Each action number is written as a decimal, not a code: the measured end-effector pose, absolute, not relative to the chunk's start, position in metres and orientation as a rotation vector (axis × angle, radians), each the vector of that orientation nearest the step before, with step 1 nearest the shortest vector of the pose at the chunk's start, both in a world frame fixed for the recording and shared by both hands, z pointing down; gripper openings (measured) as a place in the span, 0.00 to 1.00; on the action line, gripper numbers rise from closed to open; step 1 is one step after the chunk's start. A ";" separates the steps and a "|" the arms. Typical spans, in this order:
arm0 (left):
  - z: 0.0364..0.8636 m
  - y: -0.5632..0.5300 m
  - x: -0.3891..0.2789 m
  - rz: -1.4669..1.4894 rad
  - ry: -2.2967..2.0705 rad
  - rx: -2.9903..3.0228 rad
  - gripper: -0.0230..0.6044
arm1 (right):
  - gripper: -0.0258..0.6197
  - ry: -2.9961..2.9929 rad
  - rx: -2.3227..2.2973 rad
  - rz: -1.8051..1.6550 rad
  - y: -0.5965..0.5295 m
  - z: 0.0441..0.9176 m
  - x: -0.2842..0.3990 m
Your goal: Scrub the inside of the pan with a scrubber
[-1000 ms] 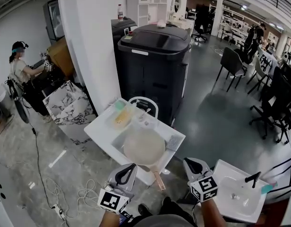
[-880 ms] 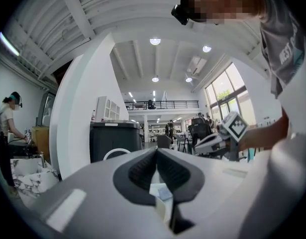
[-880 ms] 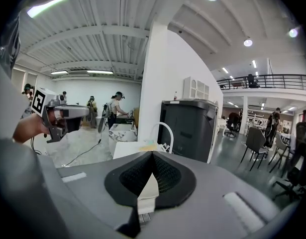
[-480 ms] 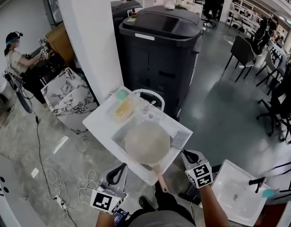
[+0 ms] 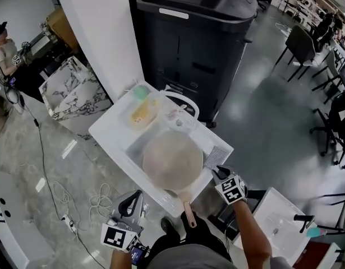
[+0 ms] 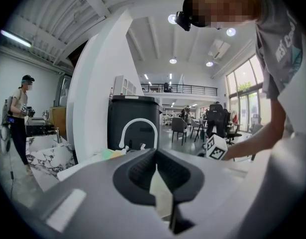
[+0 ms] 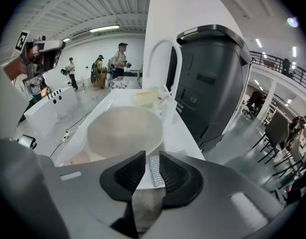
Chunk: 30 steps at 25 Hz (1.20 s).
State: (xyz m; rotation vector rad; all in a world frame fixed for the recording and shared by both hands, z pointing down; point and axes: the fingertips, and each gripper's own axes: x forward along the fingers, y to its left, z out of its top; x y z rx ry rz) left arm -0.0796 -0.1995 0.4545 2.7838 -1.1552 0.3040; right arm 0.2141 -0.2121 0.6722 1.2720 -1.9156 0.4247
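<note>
A round pale pan (image 5: 172, 160) lies in the basin of a white sink unit (image 5: 110, 136), its handle (image 5: 187, 212) pointing toward me. A grey mesh scrubber (image 5: 215, 156) lies on the sink's right ledge. My right gripper (image 5: 220, 172) hovers just on the near side of it. In the right gripper view the jaws (image 7: 153, 156) have just been opening and stand apart, with the scrubber (image 7: 153, 171) showing through the gap, untouched, and the pan (image 7: 124, 132) beyond. My left gripper (image 5: 130, 203) hangs below the sink's front edge, its fingertips (image 6: 156, 152) meeting, with nothing held.
A white arched faucet (image 5: 183, 97) stands at the sink's back, beside a clear tub with a yellow sponge (image 5: 143, 112). A tall black bin (image 5: 194, 32) and a white pillar (image 5: 99, 32) stand behind. A second white sink (image 5: 279, 223) is at the lower right. Cables (image 5: 77, 206) lie on the floor.
My view has tipped downward. The right gripper has dropped toward the sink's right ledge, close to the scrubber. The left gripper has sunk lower in front of the sink.
</note>
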 end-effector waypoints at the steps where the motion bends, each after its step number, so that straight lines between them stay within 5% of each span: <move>1: 0.459 -0.203 -0.079 0.313 -1.154 2.774 0.04 | 0.19 -1.907 1.245 0.431 -0.216 0.685 0.216; 12: 0.492 -0.243 -0.078 0.354 -1.143 2.724 0.04 | 0.32 -1.757 0.980 0.372 -0.239 0.771 0.224; 16: 0.499 -0.247 -0.081 0.345 -1.146 2.708 0.04 | 0.28 -1.717 0.973 0.369 -0.243 0.777 0.225; 22: 0.507 -0.253 -0.086 0.345 -1.154 2.680 0.04 | 0.06 -1.691 0.989 0.506 -0.246 0.778 0.225; 30: 0.514 -0.260 -0.100 0.315 -1.182 2.658 0.04 | 0.05 -1.695 1.256 0.572 -0.258 0.737 0.231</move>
